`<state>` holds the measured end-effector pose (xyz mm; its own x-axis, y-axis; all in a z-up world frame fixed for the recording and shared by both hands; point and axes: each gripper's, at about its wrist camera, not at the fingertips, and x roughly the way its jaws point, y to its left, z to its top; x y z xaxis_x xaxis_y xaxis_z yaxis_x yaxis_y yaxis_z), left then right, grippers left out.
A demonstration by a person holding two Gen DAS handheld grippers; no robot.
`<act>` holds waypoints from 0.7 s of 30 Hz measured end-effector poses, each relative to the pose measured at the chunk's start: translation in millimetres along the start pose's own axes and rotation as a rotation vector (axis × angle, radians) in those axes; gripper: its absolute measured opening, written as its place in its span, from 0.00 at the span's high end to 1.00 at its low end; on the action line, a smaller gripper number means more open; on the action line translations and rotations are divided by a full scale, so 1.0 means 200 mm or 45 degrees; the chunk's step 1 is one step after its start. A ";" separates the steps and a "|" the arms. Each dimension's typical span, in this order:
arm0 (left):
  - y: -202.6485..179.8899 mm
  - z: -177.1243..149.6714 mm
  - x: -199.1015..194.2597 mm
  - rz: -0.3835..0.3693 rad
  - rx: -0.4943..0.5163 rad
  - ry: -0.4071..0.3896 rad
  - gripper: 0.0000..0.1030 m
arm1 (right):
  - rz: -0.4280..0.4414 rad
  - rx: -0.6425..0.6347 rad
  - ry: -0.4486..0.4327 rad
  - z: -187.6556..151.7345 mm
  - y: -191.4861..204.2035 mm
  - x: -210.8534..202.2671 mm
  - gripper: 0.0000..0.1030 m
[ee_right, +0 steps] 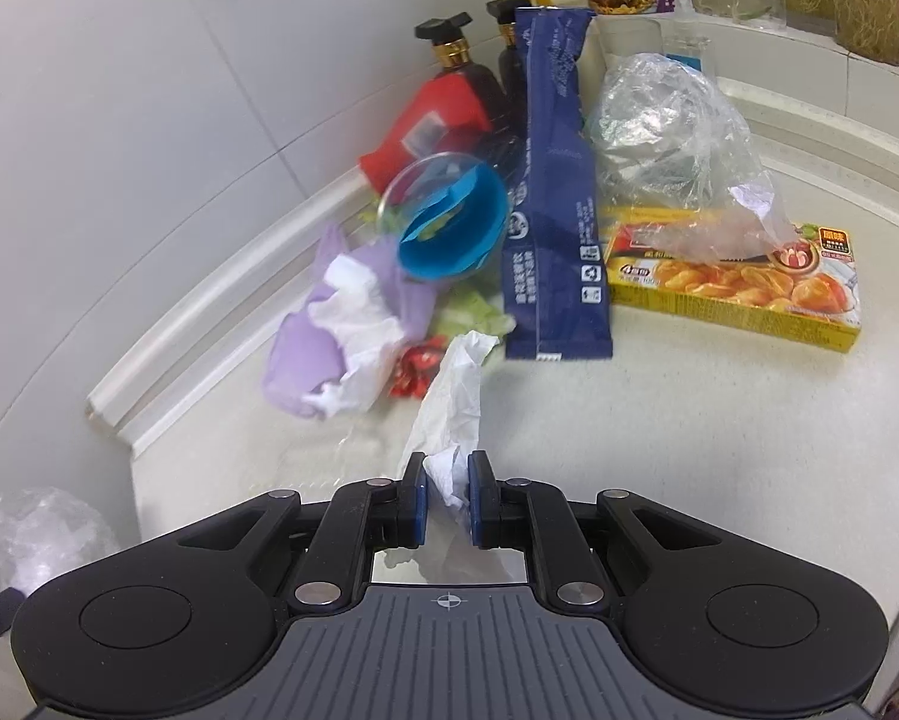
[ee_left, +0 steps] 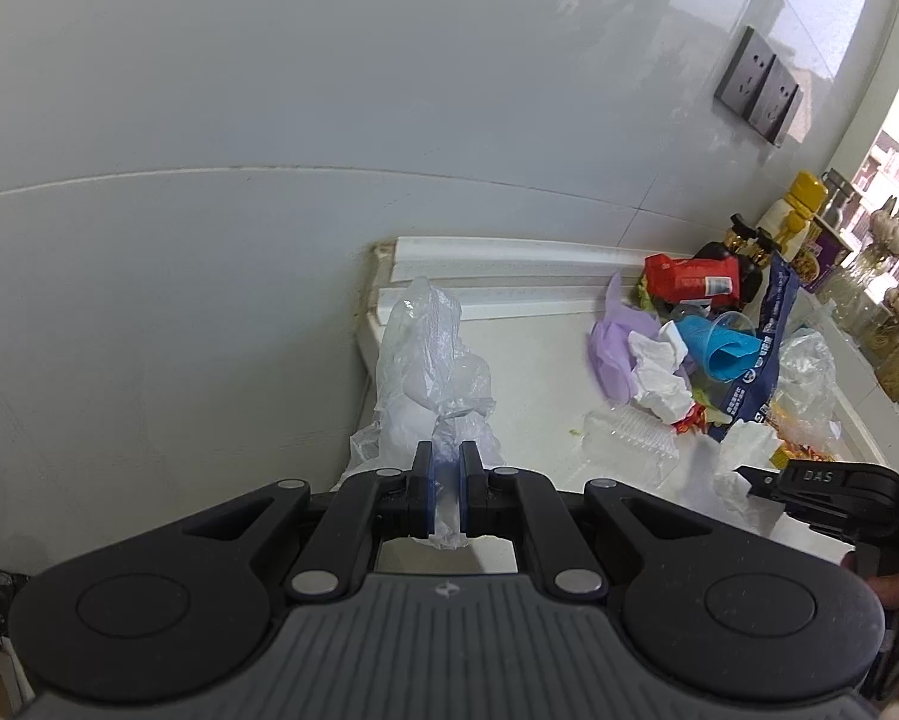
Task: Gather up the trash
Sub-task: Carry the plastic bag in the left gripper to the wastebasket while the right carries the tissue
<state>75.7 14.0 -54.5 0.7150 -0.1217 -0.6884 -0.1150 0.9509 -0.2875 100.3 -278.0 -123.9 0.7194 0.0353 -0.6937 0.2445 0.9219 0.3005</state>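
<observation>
Tissue (ee_right: 449, 402) pinched at its near end in the right hand-held gripper (ee_right: 447, 495), pads squeezed together on the paper with only its thickness between them; the rest of the sheet trails forward, apparently resting on the pale desk (ee_right: 689, 450). Judgement: grip sits on a thin crumpled end, so lift it slowly and straight, clear of the pile, or the paper may tear or drag the small red wrapper (ee_right: 412, 373) lying just beside it. Left hand-held gripper (ee_left: 446, 480) is likewise clamped, on the gathered neck of a clear plastic bag (ee_left: 431, 372), which stands at the near left edge of the desk by the wall. If that bag is the collecting bag, as it seems, its mouth is pinched shut as held; the grip looks likely to need shifting to one side of the rim so the tissue can drop in. Further back, remaining trash lies heaped together: purple cloth-like wad (ee_right: 305, 354) with white paper (ee_right: 359, 306) on it, blue cup (ee_right: 452, 228) on its side, dark blue sachet (ee_right: 557, 198), crumpled clear film (ee_right: 671, 126) partly draped over a yellow food box (ee_right: 731, 288), red pack (ee_right: 431, 126). Behind these stand dark bottles (ee_right: 455, 60), probably not trash. Most of the collecting is not yet done.
</observation>
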 end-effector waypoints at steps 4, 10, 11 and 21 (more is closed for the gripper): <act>0.06 -0.04 -0.02 0.014 -0.046 0.019 0.94 | 0.019 -0.046 0.029 -0.04 0.07 -0.07 0.88; 0.14 -0.10 -0.03 0.026 -0.117 0.056 0.94 | 0.029 -0.104 0.087 -0.13 0.16 -0.13 0.88; 0.16 -0.11 -0.04 0.030 -0.126 0.064 0.94 | 0.032 -0.112 0.102 -0.14 0.17 -0.14 0.88; 0.35 -0.22 0.02 0.078 -0.270 0.168 0.94 | 0.107 -0.208 0.242 -0.33 0.34 -0.11 0.88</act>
<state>40.4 68.3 -107.2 0.6077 -0.1147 -0.7858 -0.3076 0.8783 -0.3660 58.6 -190.5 -131.8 0.5938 0.1722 -0.7860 0.0698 0.9621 0.2635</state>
